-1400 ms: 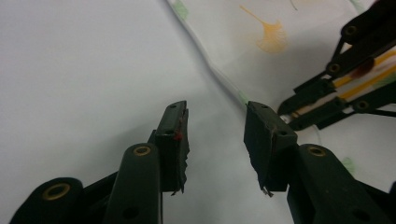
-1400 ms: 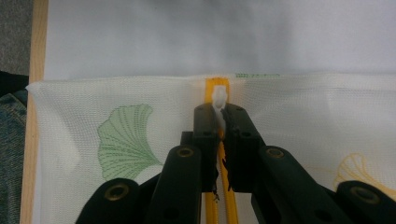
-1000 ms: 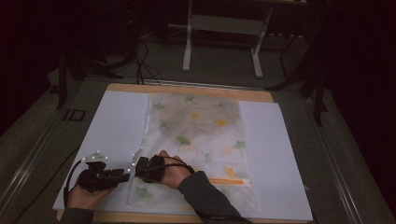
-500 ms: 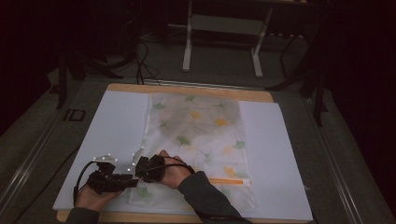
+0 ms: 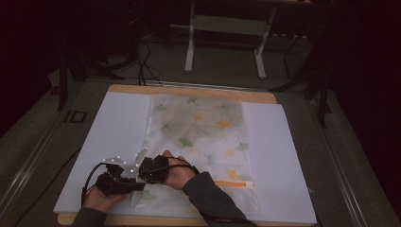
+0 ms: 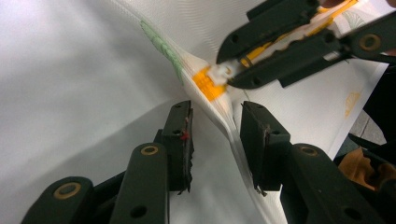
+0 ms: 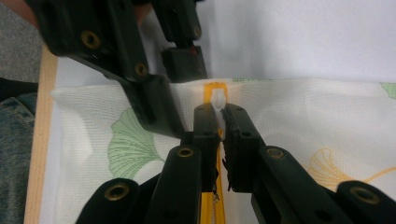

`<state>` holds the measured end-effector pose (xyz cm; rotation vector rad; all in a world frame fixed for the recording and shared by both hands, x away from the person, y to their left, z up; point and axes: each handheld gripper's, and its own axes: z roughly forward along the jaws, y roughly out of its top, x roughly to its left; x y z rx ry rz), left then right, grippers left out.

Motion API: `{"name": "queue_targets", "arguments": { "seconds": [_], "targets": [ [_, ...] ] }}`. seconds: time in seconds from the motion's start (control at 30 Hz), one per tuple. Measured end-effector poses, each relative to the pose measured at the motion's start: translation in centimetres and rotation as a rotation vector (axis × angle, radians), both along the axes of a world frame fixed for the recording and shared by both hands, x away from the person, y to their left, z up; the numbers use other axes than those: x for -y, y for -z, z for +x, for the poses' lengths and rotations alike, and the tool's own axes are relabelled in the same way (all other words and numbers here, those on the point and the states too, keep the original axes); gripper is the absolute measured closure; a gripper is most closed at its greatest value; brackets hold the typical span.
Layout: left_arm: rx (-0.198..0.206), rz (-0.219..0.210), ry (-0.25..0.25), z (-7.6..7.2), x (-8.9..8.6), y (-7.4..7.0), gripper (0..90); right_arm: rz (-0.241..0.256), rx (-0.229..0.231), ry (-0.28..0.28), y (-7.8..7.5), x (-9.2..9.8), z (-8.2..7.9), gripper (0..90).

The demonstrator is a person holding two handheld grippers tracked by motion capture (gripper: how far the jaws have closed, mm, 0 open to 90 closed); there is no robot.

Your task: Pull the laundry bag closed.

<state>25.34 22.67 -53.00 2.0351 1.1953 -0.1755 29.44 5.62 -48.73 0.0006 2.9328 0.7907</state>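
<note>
A translucent zip bag (image 5: 198,127) printed with green and yellow ginkgo leaves lies on a white sheet (image 5: 113,127). Its orange zipper (image 5: 234,183) runs along the near end. My right gripper (image 7: 218,114) is shut on the white slider (image 7: 217,99) at the zipper's left end. In the left gripper view, that slider (image 6: 219,72) sits between the right gripper's (image 6: 229,70) jaws. My left gripper (image 6: 215,116) is open, its jaws on either side of the bag's raised edge just beside the slider. From above, the left gripper (image 5: 137,183) and the right gripper (image 5: 143,171) meet at the bag's near left corner.
The white sheet covers a wooden table (image 5: 189,90) whose edge shows at the back and front. A metal stand (image 5: 189,47) and cables stand on the dark floor beyond. A sleeve (image 5: 213,198) reaches in across the bag's near end.
My left gripper has moved right along the sheet, up to the bag's corner and the right gripper. The right gripper has barely shifted.
</note>
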Motion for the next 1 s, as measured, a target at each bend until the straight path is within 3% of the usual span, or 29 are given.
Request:
{"name": "queue_targets", "arguments": {
  "seconds": [0.57, 0.77, 1.0],
  "targets": [
    [-0.006, -0.031, 0.032, 0.79, 0.22, 0.48, 74.1, -0.003, 0.001, -0.031, -0.42, 0.12, -0.22, 84.5],
    [-0.007, -0.024, 0.046, 0.76, 0.47, 0.49, 84.4, -0.006, 0.004, -0.037, -0.44, 0.16, -0.23, 84.5],
    [0.004, -0.002, 0.054, 0.65, 0.62, 0.25, 86.4, -0.02, 0.014, -0.038, -0.28, 0.35, -0.25, 84.6]
  ]
}}
